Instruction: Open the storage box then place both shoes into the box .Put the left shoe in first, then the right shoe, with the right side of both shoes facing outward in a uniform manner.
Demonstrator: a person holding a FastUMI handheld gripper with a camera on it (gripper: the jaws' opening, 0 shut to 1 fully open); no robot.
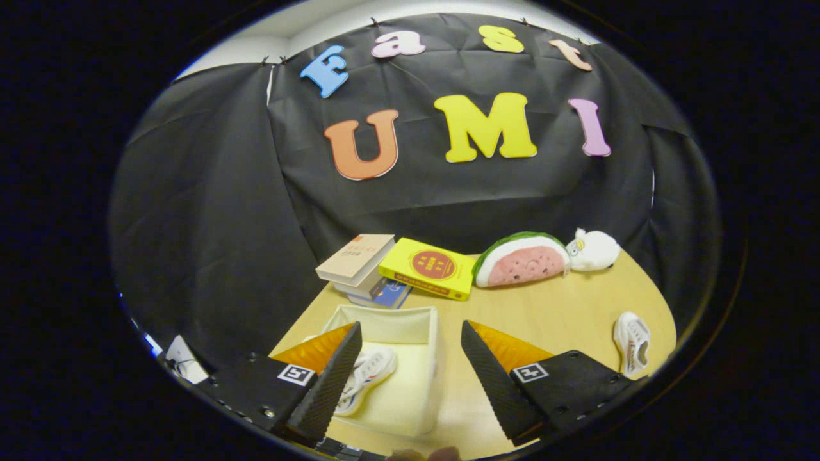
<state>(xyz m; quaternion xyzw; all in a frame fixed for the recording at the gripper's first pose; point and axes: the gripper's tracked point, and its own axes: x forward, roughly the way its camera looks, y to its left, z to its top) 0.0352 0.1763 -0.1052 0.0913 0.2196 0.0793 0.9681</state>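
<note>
Black cloth hangs behind a pale wooden counter (pixel 544 314) where we work. Our tool (pixel 410 358) hovers above it with its fingers spread wide and nothing between the pads, so it is released. Just ahead of the tool, mostly between the two fingers, we see the cream storage box (pixel 410 384), open at the top. One white shoe (pixel 368 378) lies inside it on its side, partly hidden behind the left finger. The other white shoe (pixel 632 342) lies on the counter, well apart from the box, out past the right finger. Beyond the box we see a stack of books (pixel 359 262), a yellow book (pixel 430 267) leaning beside it, then a watermelon-slice plush (pixel 522 259) and a small white plush (pixel 592 250) touching it, all near the cloth.
</note>
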